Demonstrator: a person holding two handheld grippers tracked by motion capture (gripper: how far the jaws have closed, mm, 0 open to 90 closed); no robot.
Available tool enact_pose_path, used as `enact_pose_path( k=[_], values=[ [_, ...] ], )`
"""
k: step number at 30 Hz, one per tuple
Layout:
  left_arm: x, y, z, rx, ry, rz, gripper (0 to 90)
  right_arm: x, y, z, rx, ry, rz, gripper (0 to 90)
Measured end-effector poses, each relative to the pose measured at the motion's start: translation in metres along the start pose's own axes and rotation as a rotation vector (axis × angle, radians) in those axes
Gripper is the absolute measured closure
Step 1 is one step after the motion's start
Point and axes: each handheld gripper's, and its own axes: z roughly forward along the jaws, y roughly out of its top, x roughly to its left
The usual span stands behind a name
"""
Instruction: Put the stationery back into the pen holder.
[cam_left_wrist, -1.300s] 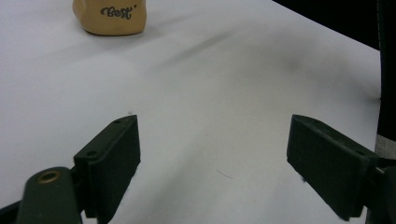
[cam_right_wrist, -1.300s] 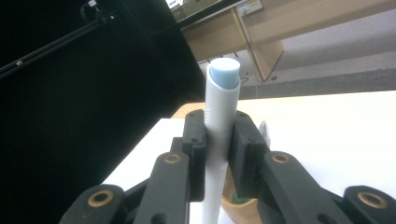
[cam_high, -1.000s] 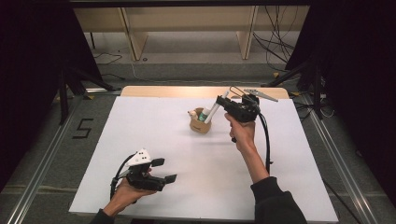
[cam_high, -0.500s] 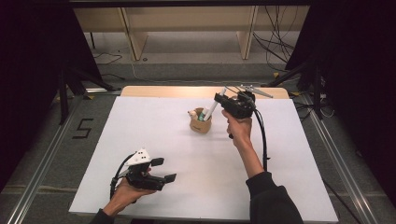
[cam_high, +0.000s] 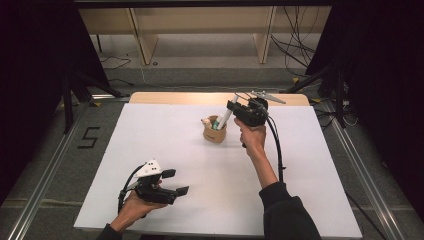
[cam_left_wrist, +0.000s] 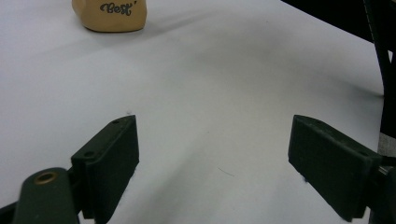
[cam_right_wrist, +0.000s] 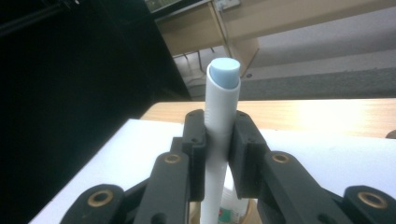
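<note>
A tan cup (cam_high: 214, 135) with "Best" written on it (cam_left_wrist: 110, 14) stands on the white table top (cam_high: 150, 145), a little past its middle. My right gripper (cam_high: 231, 106) hangs above the cup's right rim, shut on a white marker (cam_high: 225, 117) with a pale blue end (cam_right_wrist: 223, 93). The marker slants down into the cup, and the jaws (cam_right_wrist: 219, 128) clamp its upper barrel. Other pens (cam_high: 206, 121) stick out of the cup. My left gripper (cam_high: 176, 182) rests low at the front left, open, with bare table between its jaws (cam_left_wrist: 215, 135).
A strip of wooden table (cam_high: 200, 98) shows beyond the white top. The right gripper's black cable (cam_high: 276, 150) hangs along the forearm. Wooden furniture legs (cam_high: 142, 40) and loose cables (cam_high: 295, 30) lie on the floor behind. Dark curtains flank both sides.
My right gripper has edged slightly up and away with the marker still clamped in it. The left gripper has not moved.
</note>
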Motion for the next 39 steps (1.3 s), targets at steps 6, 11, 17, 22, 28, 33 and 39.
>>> enact_pose_path(
  k=[6, 11, 17, 22, 28, 33, 39],
  values=[
    [0.0, -0.001, 0.001, 0.007, 0.0, -0.003, 16.0, 0.002, -0.002, 0.004, 0.01, -0.021, -0.036, 78.6],
    [0.0, -0.001, 0.002, 0.01, 0.0, 0.002, 16.0, 0.004, -0.004, 0.008, 0.024, -0.04, -0.063, 78.5],
    [-0.001, -0.001, 0.002, 0.017, -0.001, 0.0, 16.0, 0.006, -0.007, 0.012, 0.035, -0.055, -0.09, 78.5],
    [-0.001, -0.001, 0.003, 0.024, 0.002, 0.002, 16.1, 0.008, -0.01, 0.016, 0.046, -0.065, -0.113, 78.5],
    [0.0, -0.002, 0.003, 0.024, 0.002, 0.0, 16.0, 0.009, -0.013, 0.019, 0.059, -0.064, -0.117, 78.5],
    [0.0, -0.002, 0.003, 0.025, 0.003, -0.001, 16.1, 0.009, -0.015, 0.022, 0.068, -0.065, -0.123, 78.5],
    [0.0, -0.002, 0.003, 0.026, 0.002, -0.001, 16.1, 0.009, -0.017, 0.024, 0.078, -0.06, -0.125, 78.4]
  ],
)
